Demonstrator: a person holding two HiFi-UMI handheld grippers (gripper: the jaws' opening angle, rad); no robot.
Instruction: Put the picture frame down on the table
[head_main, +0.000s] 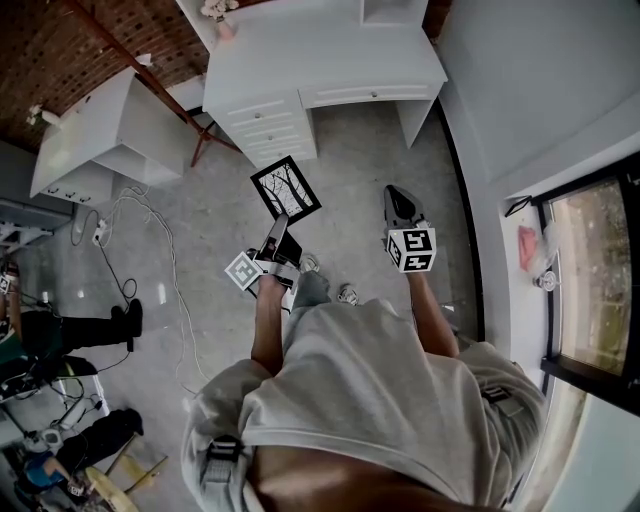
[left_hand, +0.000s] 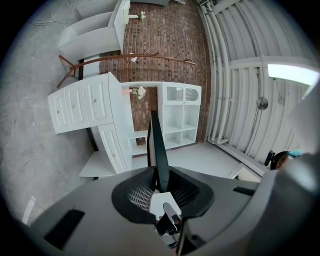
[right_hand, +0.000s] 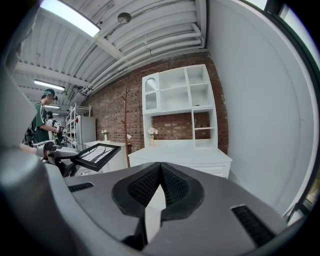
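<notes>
A black picture frame (head_main: 286, 188) with a tree print is held flat out over the floor, clamped at its near edge by my left gripper (head_main: 276, 238). In the left gripper view the frame (left_hand: 158, 150) runs edge-on between the jaws of that gripper (left_hand: 157, 187). My right gripper (head_main: 399, 207) is shut and holds nothing, off to the right of the frame; its view shows the frame (right_hand: 98, 154) at the left and its own closed jaws (right_hand: 160, 182). The white desk (head_main: 330, 55) stands ahead, its top (right_hand: 185, 152) bare near the front.
A small vase of flowers (head_main: 216, 12) stands on the desk's back left. A second white desk (head_main: 95, 135) is at left, with a wooden coat rack (head_main: 140, 70) between the two. Cables (head_main: 150, 240) trail across the concrete floor. A person (right_hand: 42, 117) stands far left.
</notes>
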